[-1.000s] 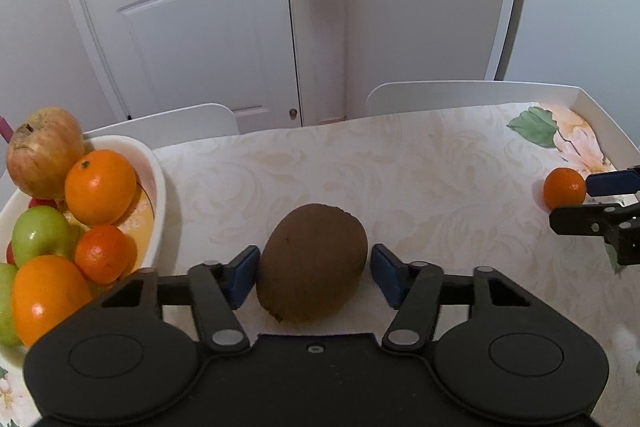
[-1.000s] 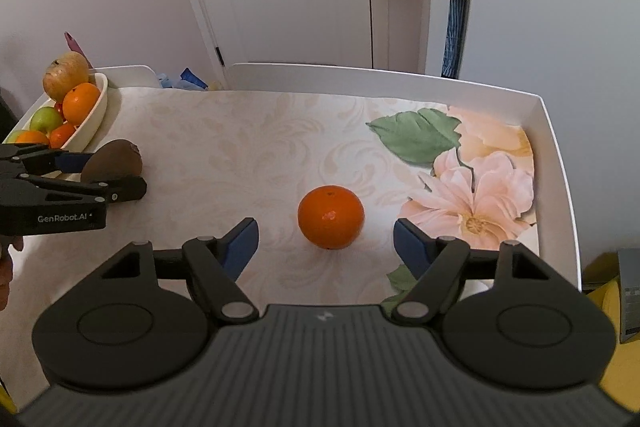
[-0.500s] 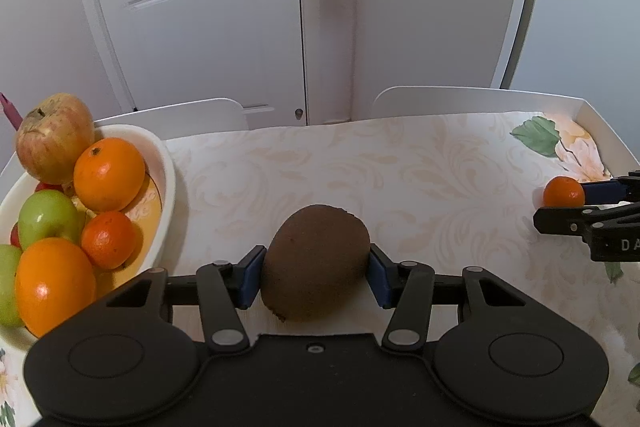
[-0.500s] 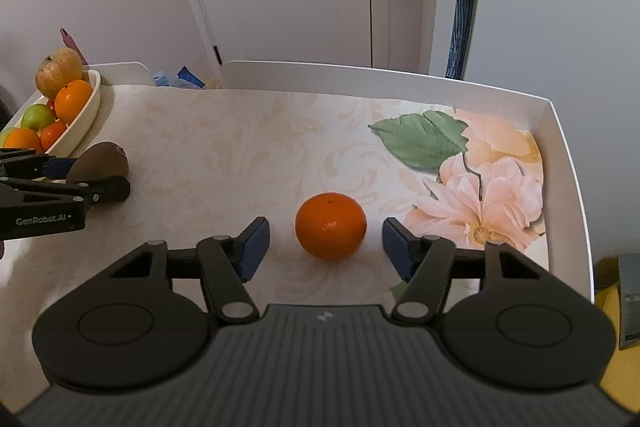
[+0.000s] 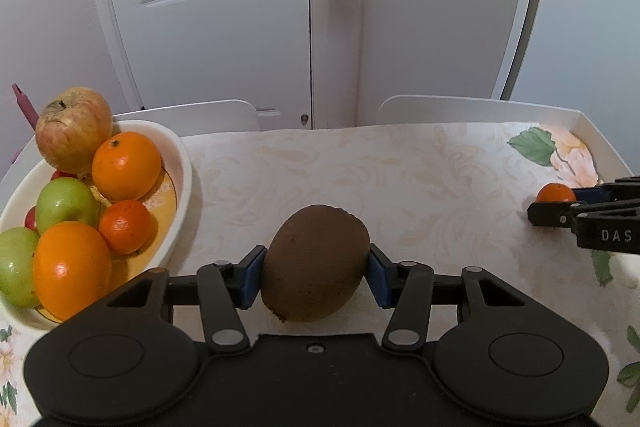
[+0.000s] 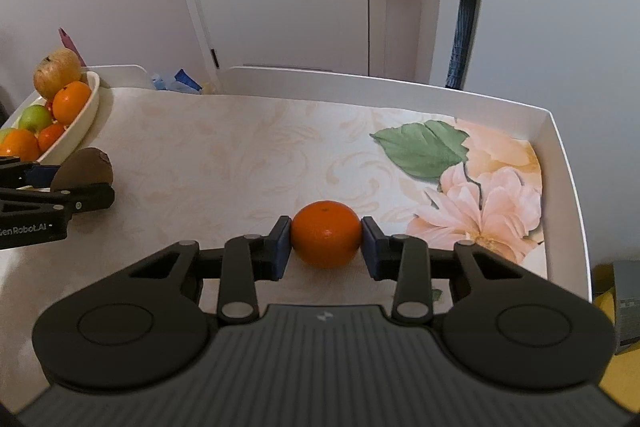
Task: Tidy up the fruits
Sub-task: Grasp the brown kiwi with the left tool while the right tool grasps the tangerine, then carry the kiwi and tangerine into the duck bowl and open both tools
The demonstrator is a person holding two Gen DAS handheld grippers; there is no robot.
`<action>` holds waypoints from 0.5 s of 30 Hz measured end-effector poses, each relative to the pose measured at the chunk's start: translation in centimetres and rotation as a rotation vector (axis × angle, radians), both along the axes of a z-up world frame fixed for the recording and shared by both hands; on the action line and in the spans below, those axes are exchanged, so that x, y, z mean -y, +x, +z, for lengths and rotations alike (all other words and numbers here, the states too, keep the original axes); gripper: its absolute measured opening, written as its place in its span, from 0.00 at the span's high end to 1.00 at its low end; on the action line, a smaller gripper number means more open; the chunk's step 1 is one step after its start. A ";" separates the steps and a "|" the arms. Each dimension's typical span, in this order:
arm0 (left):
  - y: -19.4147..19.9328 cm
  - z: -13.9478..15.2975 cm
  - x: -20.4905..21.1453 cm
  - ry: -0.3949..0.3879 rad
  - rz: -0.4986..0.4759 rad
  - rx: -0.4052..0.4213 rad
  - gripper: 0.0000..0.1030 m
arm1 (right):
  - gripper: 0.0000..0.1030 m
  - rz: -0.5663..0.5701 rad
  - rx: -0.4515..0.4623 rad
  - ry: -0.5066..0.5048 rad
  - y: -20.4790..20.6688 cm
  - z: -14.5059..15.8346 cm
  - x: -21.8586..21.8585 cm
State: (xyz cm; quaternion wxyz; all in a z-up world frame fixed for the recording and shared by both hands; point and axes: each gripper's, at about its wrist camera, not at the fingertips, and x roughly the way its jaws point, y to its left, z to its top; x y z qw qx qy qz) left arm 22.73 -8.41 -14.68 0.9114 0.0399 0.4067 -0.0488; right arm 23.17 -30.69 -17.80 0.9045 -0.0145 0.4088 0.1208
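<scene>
My left gripper [image 5: 314,277] is shut on a brown kiwi [image 5: 316,263], with both blue pads against its sides, just right of the white fruit bowl [image 5: 182,163]. The bowl holds apples and oranges piled high. My right gripper [image 6: 325,245] is shut on an orange [image 6: 326,233] on the tablecloth, its pads touching both sides. The kiwi [image 6: 82,169] and left gripper also show at the left of the right wrist view. The orange [image 5: 555,193] and right gripper show at the right of the left wrist view.
The table has a raised white rim [image 6: 560,131] and a floral cloth with a pink flower [image 6: 488,203] at the right. A white door [image 5: 216,7] and walls stand behind the table. Chair backs [image 5: 460,107] sit along the far edge.
Both grippers have closed: the left pads came in onto the kiwi and the right pads onto the orange. Both views sit a little higher and more level than before.
</scene>
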 end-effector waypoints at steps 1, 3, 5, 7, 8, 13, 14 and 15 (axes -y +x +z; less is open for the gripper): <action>-0.1 0.2 -0.1 -0.004 0.003 0.003 0.45 | 0.50 0.007 0.000 0.004 -0.1 0.1 -0.2; -0.5 0.6 -0.3 -0.007 0.009 0.011 0.45 | 0.50 0.018 0.002 0.010 -0.3 0.3 -0.5; -0.8 1.1 -0.6 -0.011 0.017 0.019 0.45 | 0.50 0.027 0.004 0.014 -0.4 0.5 -1.0; -1.1 1.7 -0.9 -0.015 0.027 0.027 0.45 | 0.50 0.036 0.007 0.021 -0.5 0.9 -1.6; -1.2 2.0 -1.1 -0.018 0.032 0.031 0.45 | 0.50 0.046 0.010 0.029 -0.6 1.3 -2.1; -2.1 3.7 -2.2 -0.034 0.054 0.055 0.45 | 0.50 0.090 0.026 0.046 -1.1 2.7 -4.0; -2.3 4.1 -2.5 -0.035 0.058 0.060 0.45 | 0.50 0.090 0.026 0.046 -1.1 2.7 -4.0; -2.5 4.5 -2.8 -0.038 0.062 0.065 0.45 | 0.50 0.100 0.029 0.051 -1.2 3.1 -4.5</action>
